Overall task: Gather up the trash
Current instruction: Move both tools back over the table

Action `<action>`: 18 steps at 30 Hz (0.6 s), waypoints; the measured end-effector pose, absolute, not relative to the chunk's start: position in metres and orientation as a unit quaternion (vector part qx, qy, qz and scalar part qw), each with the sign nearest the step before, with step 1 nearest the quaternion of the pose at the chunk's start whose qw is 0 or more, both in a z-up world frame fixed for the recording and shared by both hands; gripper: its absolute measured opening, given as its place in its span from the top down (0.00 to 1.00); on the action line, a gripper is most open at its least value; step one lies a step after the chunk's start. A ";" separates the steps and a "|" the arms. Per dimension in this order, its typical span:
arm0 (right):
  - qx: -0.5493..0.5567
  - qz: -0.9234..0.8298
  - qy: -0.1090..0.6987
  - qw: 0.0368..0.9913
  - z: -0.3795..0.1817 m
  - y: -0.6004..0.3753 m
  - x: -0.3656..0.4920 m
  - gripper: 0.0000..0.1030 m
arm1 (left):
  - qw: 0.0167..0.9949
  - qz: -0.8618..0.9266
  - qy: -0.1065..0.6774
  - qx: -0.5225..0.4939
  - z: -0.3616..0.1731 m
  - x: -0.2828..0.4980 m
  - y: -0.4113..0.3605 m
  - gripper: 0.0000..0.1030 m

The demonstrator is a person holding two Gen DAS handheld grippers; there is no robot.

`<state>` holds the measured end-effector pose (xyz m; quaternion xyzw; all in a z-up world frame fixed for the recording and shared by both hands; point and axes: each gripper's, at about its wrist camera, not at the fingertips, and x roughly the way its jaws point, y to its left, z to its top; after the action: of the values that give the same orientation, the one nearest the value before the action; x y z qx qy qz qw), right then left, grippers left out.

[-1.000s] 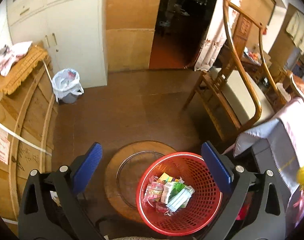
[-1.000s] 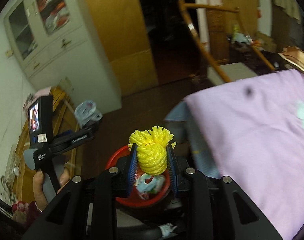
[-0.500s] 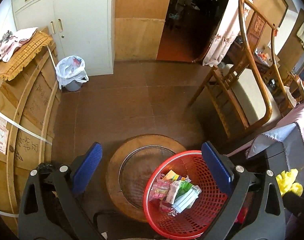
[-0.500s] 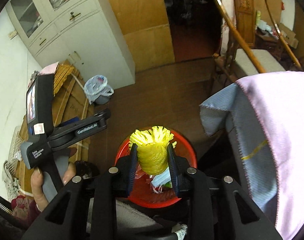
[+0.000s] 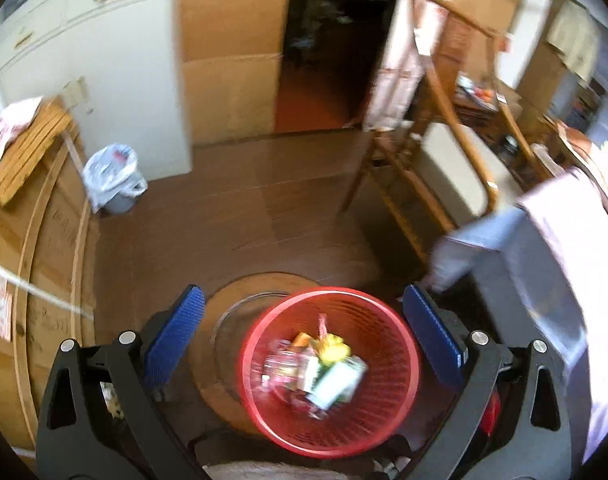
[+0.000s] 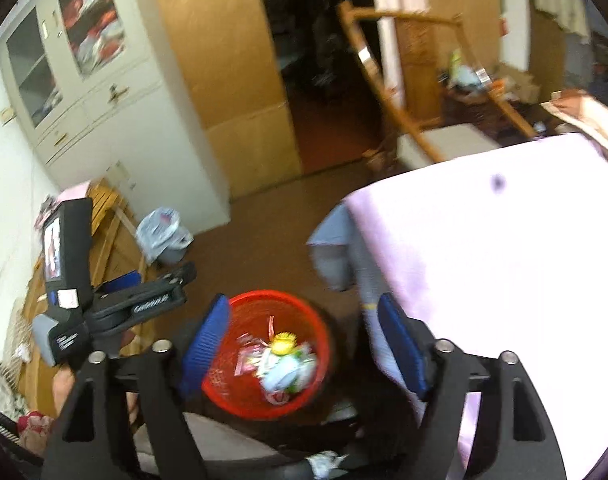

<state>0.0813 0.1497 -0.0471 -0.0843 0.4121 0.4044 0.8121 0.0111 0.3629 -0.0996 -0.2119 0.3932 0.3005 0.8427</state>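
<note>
A red mesh basket (image 5: 384,412) sits low between my left gripper's (image 5: 304,332) open, empty blue pads. It holds several wrappers and a yellow foam net (image 5: 334,352) on top. In the right wrist view the same basket (image 6: 243,320) lies below my right gripper (image 6: 304,344), whose jaws stand wide open and empty. The yellow foam net (image 6: 283,343) lies on the trash inside. The left hand-held gripper (image 6: 103,304) shows at the left of that view.
A round wooden stool (image 5: 239,300) stands under the basket. A table with pink cloth (image 6: 504,240) is at the right. A wooden chair (image 5: 444,168), a bagged grey bin (image 5: 113,180), white cupboards (image 5: 103,60) and a wooden cabinet (image 5: 35,260) surround the brown floor.
My right gripper has opened and let go of the yellow foam net, which now lies in the red basket. Both views have shifted and are blurred.
</note>
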 end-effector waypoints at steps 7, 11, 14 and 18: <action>-0.035 0.337 0.346 0.875 -0.025 0.037 0.076 0.10 | 0.879 0.225 0.394 -0.147 -0.069 0.040 0.271 0.06; -0.014 0.270 0.319 0.908 -0.022 -0.040 0.083 0.07 | 0.891 0.164 0.409 -0.107 -0.061 0.069 0.203 0.06; -0.001 0.204 0.312 0.928 -0.026 -0.101 0.093 0.06 | 0.901 0.112 0.414 -0.064 -0.055 0.096 0.144 0.06; 0.038 0.117 0.315 0.941 -0.033 -0.184 0.108 0.05 | 0.912 0.040 0.409 -0.004 -0.049 0.129 0.064 0.06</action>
<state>0.1084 -0.1836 -0.0325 0.0378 0.3151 0.1174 0.9410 0.1292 0.0638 -0.0490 -0.0039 0.4092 0.0403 0.9116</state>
